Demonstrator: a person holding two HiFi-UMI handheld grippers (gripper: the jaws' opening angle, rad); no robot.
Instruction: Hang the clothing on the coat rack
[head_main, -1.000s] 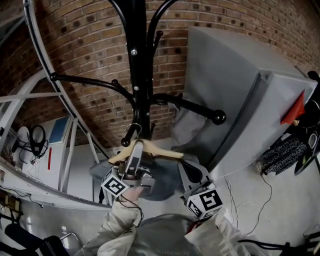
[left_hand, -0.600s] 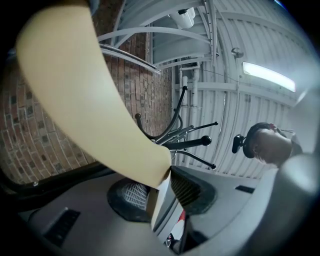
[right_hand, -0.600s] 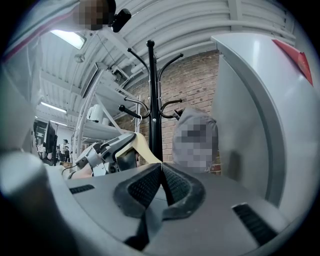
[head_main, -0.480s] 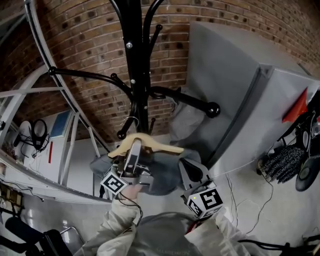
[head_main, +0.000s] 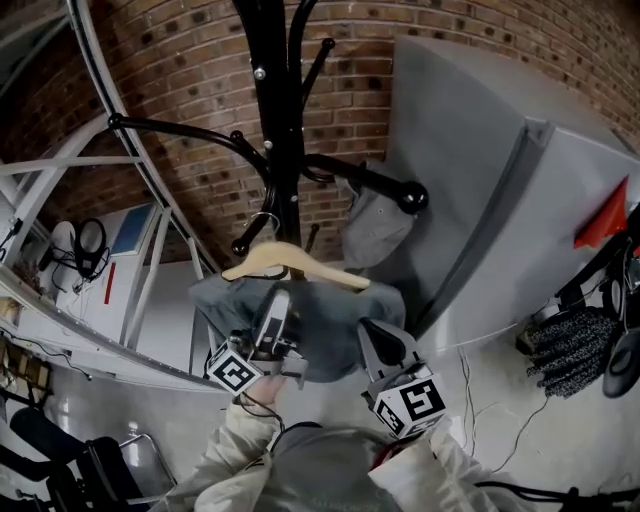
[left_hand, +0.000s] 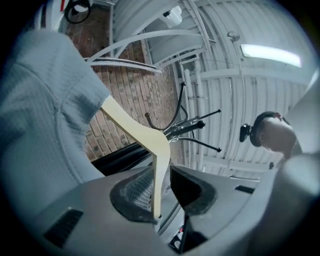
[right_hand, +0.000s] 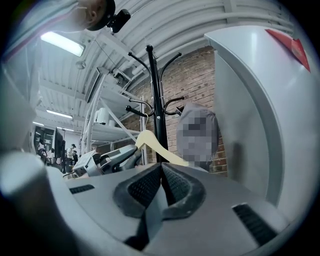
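Note:
A black coat rack (head_main: 280, 130) stands against the brick wall. A wooden hanger (head_main: 300, 262) carrying a blue-grey garment (head_main: 335, 320) hangs by its wire hook (head_main: 262, 222) from a low rack arm. My left gripper (head_main: 278, 305) is just under the hanger with its tips at the garment. In the left gripper view the hanger (left_hand: 145, 135) runs down into the gap of the left gripper (left_hand: 162, 175); the jaws are open and the far pad is clear of it. My right gripper (head_main: 375, 335) is shut and empty, to the right of the garment. The right gripper view shows the rack (right_hand: 156, 100) ahead.
A large grey cabinet (head_main: 500, 180) leans close on the right of the rack. Another grey item (head_main: 375, 225) hangs under a knobbed arm (head_main: 408, 198). White metal shelving (head_main: 60, 200) fills the left. Cables and a dark brush-like thing (head_main: 570, 345) lie on the floor at right.
The hanger rose and its hook now rests on the rack arm. The left gripper, closed on the hanger before, has opened and dropped lower. The right gripper has hardly moved.

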